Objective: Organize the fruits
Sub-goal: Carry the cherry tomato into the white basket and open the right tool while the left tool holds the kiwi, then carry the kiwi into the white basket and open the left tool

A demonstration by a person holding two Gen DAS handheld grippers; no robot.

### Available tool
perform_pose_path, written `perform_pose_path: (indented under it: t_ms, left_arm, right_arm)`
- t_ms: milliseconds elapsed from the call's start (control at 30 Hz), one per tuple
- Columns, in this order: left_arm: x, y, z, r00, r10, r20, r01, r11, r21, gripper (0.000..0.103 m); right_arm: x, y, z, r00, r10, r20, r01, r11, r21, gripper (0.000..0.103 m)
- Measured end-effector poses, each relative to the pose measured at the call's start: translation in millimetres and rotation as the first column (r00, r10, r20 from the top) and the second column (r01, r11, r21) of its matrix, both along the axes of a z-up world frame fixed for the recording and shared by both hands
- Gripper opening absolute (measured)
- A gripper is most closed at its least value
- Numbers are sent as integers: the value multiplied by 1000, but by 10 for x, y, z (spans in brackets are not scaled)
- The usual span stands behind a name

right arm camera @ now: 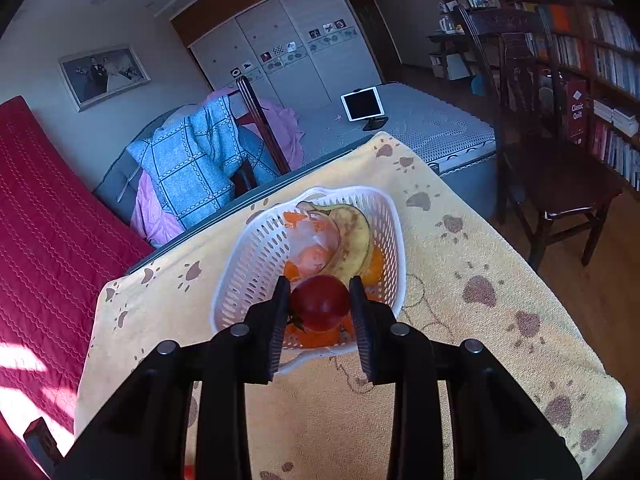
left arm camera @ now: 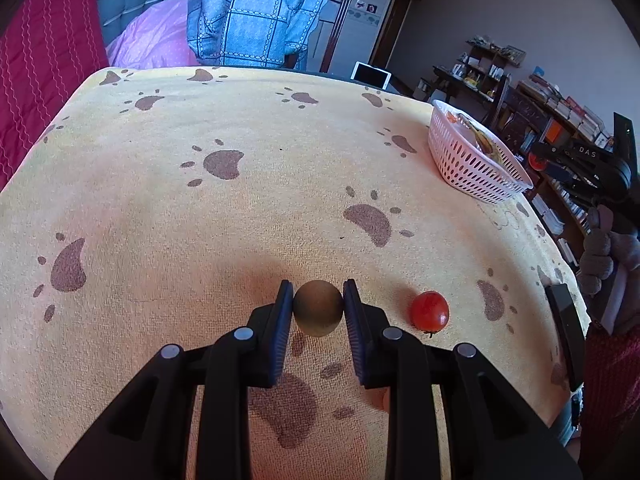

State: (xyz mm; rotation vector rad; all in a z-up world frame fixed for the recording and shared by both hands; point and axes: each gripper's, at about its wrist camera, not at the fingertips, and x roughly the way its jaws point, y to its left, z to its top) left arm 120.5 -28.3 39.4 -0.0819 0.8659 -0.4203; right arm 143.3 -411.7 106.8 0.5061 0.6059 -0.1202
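Observation:
My left gripper [left arm camera: 318, 298] is shut on a round brown kiwi [left arm camera: 319, 307], held just above the yellow paw-print towel [left arm camera: 200, 220]. A small red tomato [left arm camera: 429, 311] lies on the towel just right of it. The white plastic basket [left arm camera: 460, 160] stands at the far right. In the right wrist view my right gripper [right arm camera: 320, 296] is shut on a dark red tomato [right arm camera: 320, 302], held over the near rim of the basket [right arm camera: 240, 276]. Inside the basket lie a spotted banana [right arm camera: 354, 236], orange fruit [right arm camera: 374, 268] and a clear plastic bag [right arm camera: 316, 240].
The other gripper, held by a gloved hand [left arm camera: 600, 256], shows at the right edge of the left wrist view. A dark phone [left arm camera: 566, 332] lies at the towel's right edge. Beyond the table stand a chair draped with a blue blanket [right arm camera: 196, 168], a bed with a tablet [right arm camera: 362, 103] and a wooden chair [right arm camera: 552, 168].

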Motion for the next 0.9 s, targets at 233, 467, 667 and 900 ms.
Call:
perform_pose_path:
  t_ms: [233, 467, 667, 900]
  left_arm:
    - [37, -24, 0, 1000, 2, -2, -2, 1000, 11, 26]
    - [59, -76, 29, 1000, -5, 5, 4, 1000, 23, 26]
    - [91, -186, 118, 999, -22, 26, 21, 999, 35, 26]
    - [166, -466, 340, 994, -78, 71, 74, 995, 59, 26]
  right_arm:
    - [130, -89, -118, 999, -35, -34, 34, 999, -30, 32]
    - [17, -153, -122, 998, -68, -5, 68, 998, 6, 38]
    - [-240, 4, -151, 996, -90, 26, 90, 996, -21, 38]
    - [-500, 76, -326, 986, -165, 4, 165, 986, -27, 38]
